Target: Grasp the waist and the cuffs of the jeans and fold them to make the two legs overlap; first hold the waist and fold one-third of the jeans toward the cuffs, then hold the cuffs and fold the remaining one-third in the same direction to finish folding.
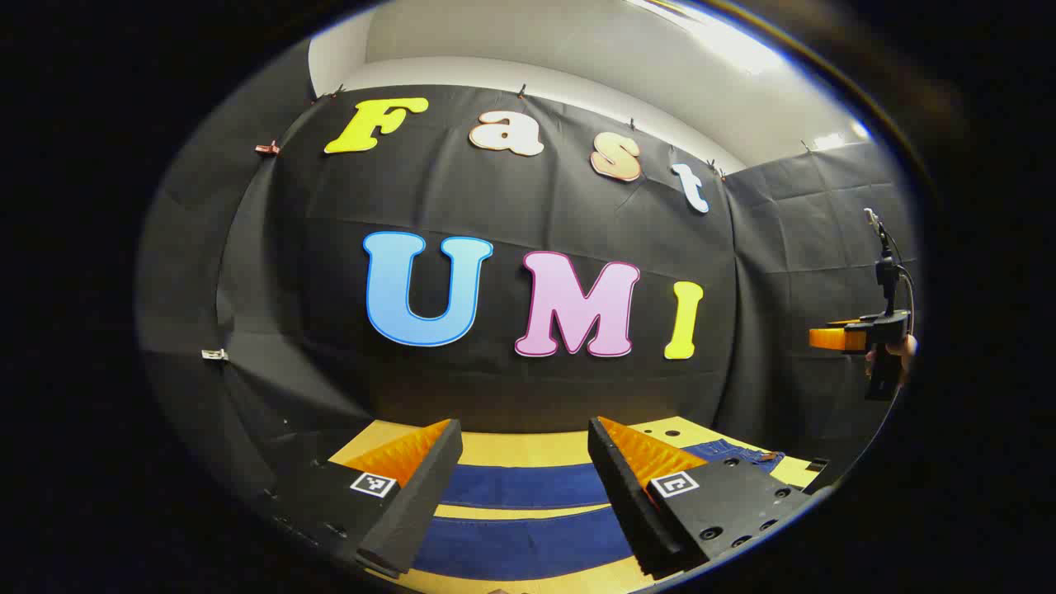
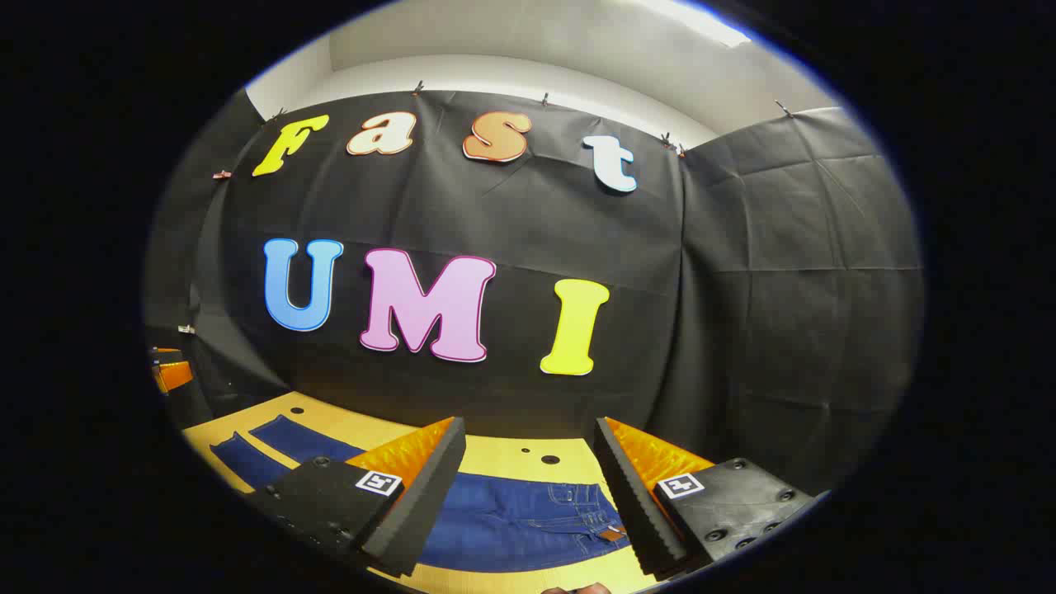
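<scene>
Jeans flat on table, legs apart under left gripper, waist under right gripper. Both grippers wide, holding nothing, above the cloth. Risks: pinching one layer only at waist; legs misaligned if cuffs and waist lift unevenly; denim slipping mid-fold.

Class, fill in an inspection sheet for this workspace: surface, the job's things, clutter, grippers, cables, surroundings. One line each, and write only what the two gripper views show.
Surface: wooden table, with small holes near its far edge.
Job's things: blue jeans lying flat, legs apart, not yet folded.
Clutter: nothing seen.
Grippers: left gripper open above the legs; right gripper open above the waist.
Cables: a thin one on the right gripper's mast.
Surroundings: black cloth wall, pale ceiling.
</scene>
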The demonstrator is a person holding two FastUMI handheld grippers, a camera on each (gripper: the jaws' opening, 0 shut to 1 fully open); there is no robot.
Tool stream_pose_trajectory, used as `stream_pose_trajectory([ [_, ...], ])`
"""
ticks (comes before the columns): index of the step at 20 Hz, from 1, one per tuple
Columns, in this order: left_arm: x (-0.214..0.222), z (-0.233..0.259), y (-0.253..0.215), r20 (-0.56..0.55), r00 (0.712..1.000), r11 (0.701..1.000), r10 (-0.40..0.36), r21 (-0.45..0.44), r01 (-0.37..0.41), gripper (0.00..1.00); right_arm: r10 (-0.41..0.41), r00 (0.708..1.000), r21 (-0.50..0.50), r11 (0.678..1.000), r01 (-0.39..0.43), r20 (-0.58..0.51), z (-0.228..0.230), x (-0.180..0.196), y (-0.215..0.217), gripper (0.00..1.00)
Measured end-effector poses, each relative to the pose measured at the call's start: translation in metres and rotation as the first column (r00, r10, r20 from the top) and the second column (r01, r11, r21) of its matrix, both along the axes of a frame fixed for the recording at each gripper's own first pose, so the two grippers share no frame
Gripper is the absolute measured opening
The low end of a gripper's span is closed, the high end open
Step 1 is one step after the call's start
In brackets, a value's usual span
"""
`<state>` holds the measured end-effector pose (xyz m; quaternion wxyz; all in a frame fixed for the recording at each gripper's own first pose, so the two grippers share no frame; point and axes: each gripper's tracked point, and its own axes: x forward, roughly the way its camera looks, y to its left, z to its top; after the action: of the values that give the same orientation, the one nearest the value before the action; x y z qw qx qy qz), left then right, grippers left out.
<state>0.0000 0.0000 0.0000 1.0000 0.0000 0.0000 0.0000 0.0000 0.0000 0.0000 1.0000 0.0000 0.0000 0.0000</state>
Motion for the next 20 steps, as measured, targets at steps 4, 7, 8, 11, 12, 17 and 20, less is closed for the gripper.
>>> stream_pose_trajectory([
  [4, -0.002, 0.006, -0.007, 0.004, 1.000, 0.999, -0.031, 0.011, 0.031, 0.96, -0.013, 1.000, -0.015, 1.000, 0.013, 0.009, 0.005, -0.003, -0.002, 0.95],
  [7, 0.000, 0.006, -0.010, -0.001, 0.999, 0.999, -0.050, 0.007, 0.050, 0.96, -0.008, 1.000, -0.018, 1.000, 0.008, 0.008, 0.008, -0.004, 0.002, 0.95],
  [8, -0.001, 0.003, -0.010, -0.010, 0.998, 0.998, -0.058, 0.004, 0.058, 0.96, -0.009, 1.000, -0.019, 1.000, 0.009, 0.016, 0.012, -0.003, 0.004, 0.96],
  [11, -0.001, 0.002, -0.009, -0.015, 0.998, 0.998, -0.060, 0.013, 0.060, 0.96, -0.010, 1.000, -0.026, 1.000, 0.011, 0.028, 0.013, -0.004, 0.010, 0.97],
  [12, 0.000, 0.002, -0.010, -0.013, 0.998, 0.998, -0.060, 0.011, 0.060, 0.96, -0.012, 1.000, -0.036, 0.999, 0.013, 0.024, 0.009, -0.004, 0.010, 0.96],
  [17, 0.002, -0.001, -0.007, -0.033, 0.997, 0.997, -0.067, 0.024, 0.068, 0.96, 0.017, 1.000, -0.144, 0.989, -0.015, 0.016, -0.004, 0.000, 0.016, 0.96],
  [20, -0.002, -0.026, -0.004, -0.108, 0.983, 0.981, -0.145, 0.115, 0.158, 0.96, 0.044, 0.997, -0.245, 0.968, -0.058, -0.059, -0.040, 0.016, 0.015, 0.96],
])
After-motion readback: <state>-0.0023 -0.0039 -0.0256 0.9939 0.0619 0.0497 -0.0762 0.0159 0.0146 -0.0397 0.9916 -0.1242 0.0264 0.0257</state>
